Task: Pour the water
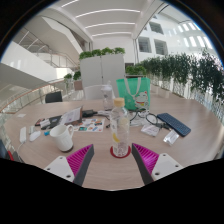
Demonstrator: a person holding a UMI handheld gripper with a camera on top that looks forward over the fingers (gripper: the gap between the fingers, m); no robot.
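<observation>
A clear plastic water bottle [120,127] with a yellow cap stands upright on a round red coaster [120,152] on the wooden table [110,172]. A white mug [62,137] stands to its left. My gripper [113,160] is open, its pink-padded fingers [81,158] spread wide on either side. The bottle stands just ahead of the fingertips, in line with the gap, and neither pad touches it. Nothing is held.
Behind the bottle lie glasses [150,118], a dark notebook [175,124], a green bag [133,91], a laptop [65,113] and small clutter at the left. A chair [53,97] and hedge planters [180,70] stand beyond the table.
</observation>
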